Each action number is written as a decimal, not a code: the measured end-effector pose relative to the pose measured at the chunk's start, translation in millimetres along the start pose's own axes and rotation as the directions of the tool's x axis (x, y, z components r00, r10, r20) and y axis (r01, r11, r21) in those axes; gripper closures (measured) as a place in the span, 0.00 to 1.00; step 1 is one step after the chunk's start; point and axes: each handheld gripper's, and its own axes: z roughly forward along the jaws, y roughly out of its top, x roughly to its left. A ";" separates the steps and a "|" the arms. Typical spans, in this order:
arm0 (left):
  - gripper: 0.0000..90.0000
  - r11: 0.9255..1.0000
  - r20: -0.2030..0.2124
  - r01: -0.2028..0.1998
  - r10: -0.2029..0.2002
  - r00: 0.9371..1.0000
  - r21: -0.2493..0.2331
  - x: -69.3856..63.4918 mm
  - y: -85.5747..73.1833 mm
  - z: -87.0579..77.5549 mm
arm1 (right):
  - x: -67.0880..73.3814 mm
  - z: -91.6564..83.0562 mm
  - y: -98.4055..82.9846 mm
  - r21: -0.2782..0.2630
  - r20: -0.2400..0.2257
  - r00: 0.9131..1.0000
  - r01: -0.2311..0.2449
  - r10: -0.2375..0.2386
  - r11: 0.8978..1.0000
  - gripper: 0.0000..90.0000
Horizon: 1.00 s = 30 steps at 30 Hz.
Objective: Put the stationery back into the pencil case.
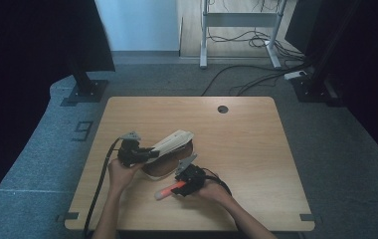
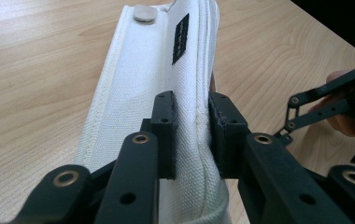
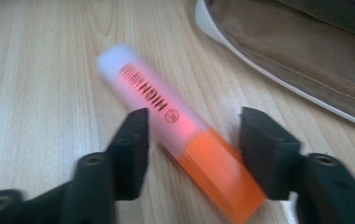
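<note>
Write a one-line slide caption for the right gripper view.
Open right tongs straddle an orange highlighter lying on the wooden table, beside an open pouch.

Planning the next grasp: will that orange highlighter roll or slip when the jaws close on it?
The highlighter looks flat-sided, so it probably won't roll. Its smooth plastic may slip slightly between the jaws of the right gripper. It seems rigid and light.
</note>
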 end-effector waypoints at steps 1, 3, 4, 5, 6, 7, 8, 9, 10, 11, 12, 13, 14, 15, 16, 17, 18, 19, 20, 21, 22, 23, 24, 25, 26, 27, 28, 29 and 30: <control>0.82 1.000 0.000 0.000 0.000 1.000 0.000 -0.1 0.0 0.1 | 0.3 -0.7 -0.5 0.003 0.001 1.000 0.008 -0.008 1.000 0.54; 0.82 1.000 0.000 -0.001 0.001 1.000 0.000 -0.1 0.0 0.2 | 0.9 -2.2 -1.4 0.008 -0.004 1.000 0.013 -0.013 1.000 0.59; 0.82 1.000 0.001 0.000 0.000 1.000 0.000 0.0 0.0 0.2 | 1.1 -2.7 -1.8 0.009 -0.004 1.000 0.012 -0.012 1.000 0.62; 0.82 1.000 0.001 -0.001 0.001 1.000 0.000 -0.1 -0.1 0.3 | 1.2 -3.7 -2.4 0.012 -0.005 1.000 0.014 -0.014 1.000 0.64; 0.82 1.000 0.000 -0.001 0.001 1.000 0.001 -0.2 -0.1 0.3 | 1.3 -4.4 -2.9 0.014 -0.007 1.000 0.017 -0.017 1.000 0.66; 0.82 1.000 0.000 -0.001 0.001 1.000 0.001 -0.2 -0.1 0.3 | 1.4 -4.9 -3.5 0.014 -0.011 1.000 0.016 -0.016 1.000 0.68; 0.82 1.000 0.000 -0.001 0.001 1.000 0.002 -0.3 -0.2 0.4 | 1.6 -5.4 -3.9 0.015 -0.016 1.000 0.014 -0.013 1.000 0.69; 0.82 1.000 0.001 -0.001 0.001 1.000 0.003 -0.3 -0.2 0.6 | 1.8 -6.1 -4.5 0.018 -0.023 1.000 0.016 -0.016 1.000 0.71; 0.82 1.000 0.001 -0.001 0.001 1.000 0.003 -0.2 -0.3 0.7 | 2.3 -6.7 -4.8 0.021 -0.023 1.000 0.018 -0.017 1.000 0.72; 0.82 1.000 0.001 0.000 0.000 1.000 0.002 -0.3 -0.4 0.7 | 3.0 -7.1 -5.1 0.023 -0.020 1.000 0.016 -0.016 1.000 0.72; 0.82 1.000 0.001 0.000 0.000 1.000 0.003 -0.2 -0.4 0.7 | 3.6 -7.4 -5.1 0.025 -0.016 1.000 0.012 -0.012 1.000 0.72; 0.82 1.000 0.001 0.000 0.000 1.000 0.002 -0.2 -0.4 0.7 | 4.5 -7.5 -5.1 0.027 -0.009 1.000 0.009 -0.009 1.000 0.73; 0.82 1.000 0.001 0.000 0.000 1.000 0.003 -0.3 -0.5 0.8 | 5.4 -7.5 -4.8 0.029 -0.004 1.000 0.011 -0.011 1.000 0.73; 0.82 1.000 0.001 0.000 0.000 1.000 0.004 -0.4 -0.6 0.9 | 6.3 -7.5 -4.5 0.031 0.002 1.000 0.012 -0.012 0.999 0.73; 0.82 1.000 0.001 -0.001 0.001 1.000 0.004 -0.4 -0.6 1.0 | 6.8 -7.5 -4.3 0.032 0.003 1.000 0.011 -0.012 0.999 0.73; 0.82 1.000 0.001 -0.001 0.001 1.000 0.004 -0.4 -0.6 1.0 | 7.7 -7.5 -4.3 0.033 0.008 1.000 0.010 -0.010 0.999 0.73; 0.82 1.000 0.001 -0.001 0.001 1.000 0.005 -0.4 -0.7 1.0 | 8.3 -7.6 -4.4 0.034 0.009 1.000 0.007 -0.007 0.999 0.73; 0.82 1.000 0.001 -0.001 0.001 1.000 0.005 -0.4 -0.7 1.0 | 8.7 -7.8 -4.7 0.033 0.011 1.000 0.003 -0.004 0.999 0.73; 0.82 1.000 0.002 -0.001 0.001 1.000 0.004 -0.2 -0.7 1.0 | 9.0 -7.9 -4.9 0.032 0.011 1.000 -0.001 0.000 0.999 0.73; 0.82 1.000 0.002 0.000 0.000 1.000 0.004 -0.1 -0.7 1.0 | 9.2 -8.3 -5.7 0.029 0.014 1.000 -0.005 0.005 1.000 0.73; 0.82 1.000 0.002 0.000 0.000 1.000 0.004 -0.1 -0.7 1.0 | 9.6 -8.7 -6.5 0.026 0.017 1.000 -0.010 0.010 1.000 0.73; 0.82 1.000 0.002 -0.001 0.001 1.000 0.005 -0.2 -0.7 1.0 | 9.6 -9.2 -7.3 0.023 0.017 1.000 -0.014 0.013 1.000 0.73; 0.82 1.000 0.002 -0.001 0.001 1.000 0.005 -0.2 -0.7 1.1 | 9.7 -9.9 -8.1 0.018 0.019 1.000 -0.019 0.019 1.000 0.73; 0.82 1.000 0.002 -0.001 0.001 1.000 0.005 -0.2 -0.7 1.1 | 9.7 -10.7 -8.7 0.015 0.018 1.000 -0.023 0.022 1.000 0.73; 0.82 1.000 0.002 -0.001 0.001 1.000 0.005 -0.2 -0.7 1.2 | 9.4 -11.8 -9.4 0.011 0.023 1.000 -0.021 0.021 1.000 0.73; 0.82 1.000 0.003 -0.001 0.001 1.000 0.005 -0.1 -0.7 1.2 | 9.4 -13.2 -9.7 0.008 0.026 0.999 -0.024 0.023 1.000 0.73; 0.82 1.000 0.003 0.001 -0.001 1.000 0.005 -0.2 -0.8 1.2 | 9.2 -14.8 -10.1 0.004 0.031 0.999 -0.023 0.023 1.000 0.73; 0.82 1.000 0.003 0.002 -0.002 1.000 0.005 -0.2 -0.9 1.4 | 9.1 -16.7 -10.3 0.001 0.034 0.999 -0.024 0.024 1.000 0.73; 0.82 1.000 0.002 0.001 -0.001 1.000 0.006 -0.3 -0.9 1.5 | 9.2 -18.4 -10.4 -0.005 0.039 0.999 -0.027 0.028 1.000 0.73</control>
